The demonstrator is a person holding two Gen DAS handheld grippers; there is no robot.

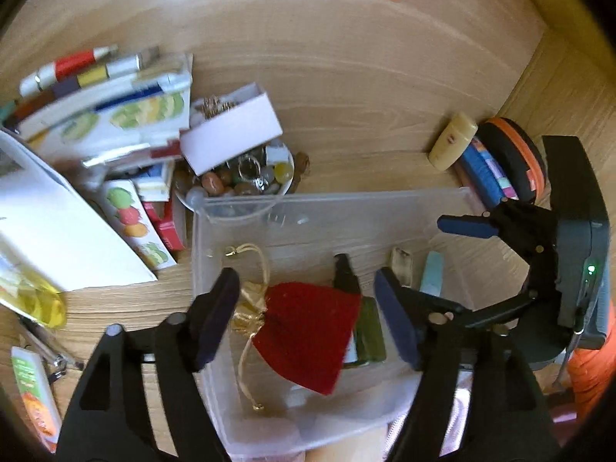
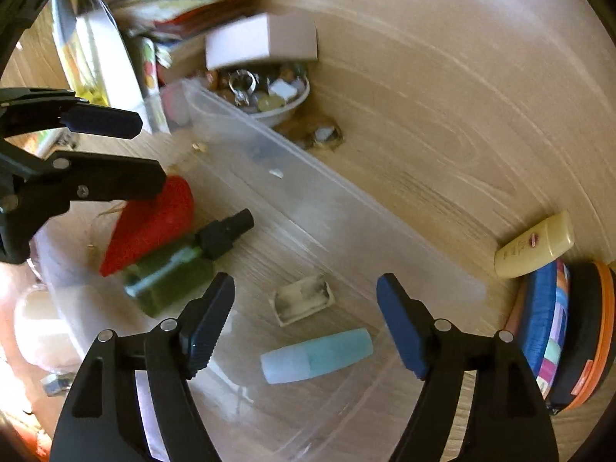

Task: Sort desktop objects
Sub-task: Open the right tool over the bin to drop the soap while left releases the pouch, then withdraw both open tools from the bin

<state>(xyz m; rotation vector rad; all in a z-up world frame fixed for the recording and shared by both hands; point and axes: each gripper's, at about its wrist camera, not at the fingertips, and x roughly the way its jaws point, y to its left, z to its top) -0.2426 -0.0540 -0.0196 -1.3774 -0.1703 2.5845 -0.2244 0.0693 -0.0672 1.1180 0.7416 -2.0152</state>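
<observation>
In the left wrist view we see the left gripper (image 1: 308, 315) with its jaws standing wide apart above a clear plastic bin (image 1: 215, 208), gripping nothing. Directly between and below the dark fingers (image 1: 215, 315) lies a red velvet pouch (image 1: 308, 335), soft and matte, gathered at one end into gold fabric with a gold drawstring (image 1: 246, 362) trailing toward the bottom of the frame. The pads do not touch it. Partly under the pouch's right edge sits a dark green bottle (image 1: 369, 335) with a black cap.

In the right wrist view the right gripper (image 2: 306, 327) is likewise spread open and empty. Just below the middle of the frame, between its fingers and lying on the bin floor, is a small pale teal tube (image 2: 319, 354), lighter and frosted at its left end. Just above it rests a small cream-coloured cap-like piece (image 2: 304, 300), too blurred for us to identify further. The red pouch (image 2: 154, 223) and green bottle (image 2: 173, 273) appear at centre left, touching each other, with the other gripper reaching in from the left edge.

Outside the bin, on the wooden desk (image 2: 423, 96), a white bowl (image 2: 285, 111) of stones and rings sits at upper centre, a cream bottle (image 2: 535, 246) lies at the right.
</observation>
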